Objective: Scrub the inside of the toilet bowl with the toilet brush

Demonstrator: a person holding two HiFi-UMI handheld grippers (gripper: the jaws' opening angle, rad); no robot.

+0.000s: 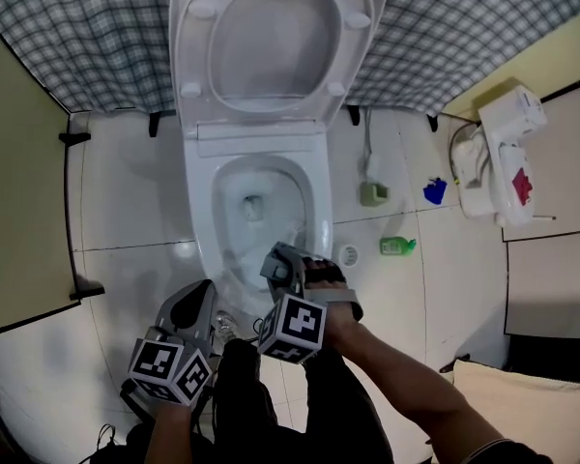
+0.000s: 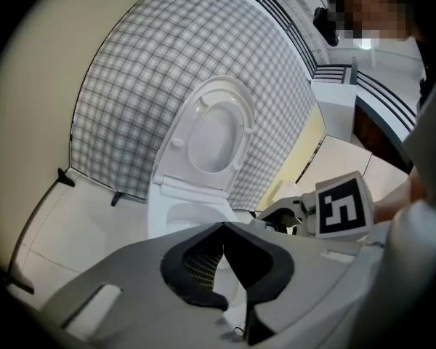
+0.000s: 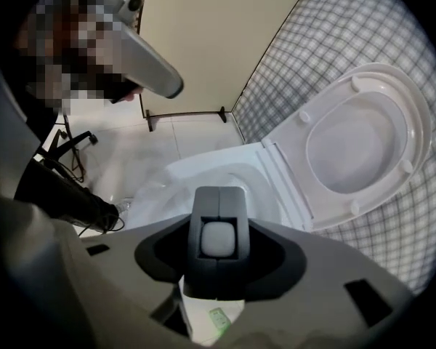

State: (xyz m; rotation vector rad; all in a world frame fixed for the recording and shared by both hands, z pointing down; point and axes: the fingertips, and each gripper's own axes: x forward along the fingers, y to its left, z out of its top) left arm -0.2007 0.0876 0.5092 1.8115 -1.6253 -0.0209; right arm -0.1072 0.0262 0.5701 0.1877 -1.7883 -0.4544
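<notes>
Gripping the brush (image 3: 218,240) by its grey handle, your right gripper (image 1: 286,265) hangs over the near right rim of the bowl (image 1: 201,211), pointing steeply down. You can't make out the brush head. Your left gripper (image 1: 199,304), just near left of the bowl, has its jaws closed on nothing. The lid (image 1: 271,37) stands raised at the far side.
</notes>
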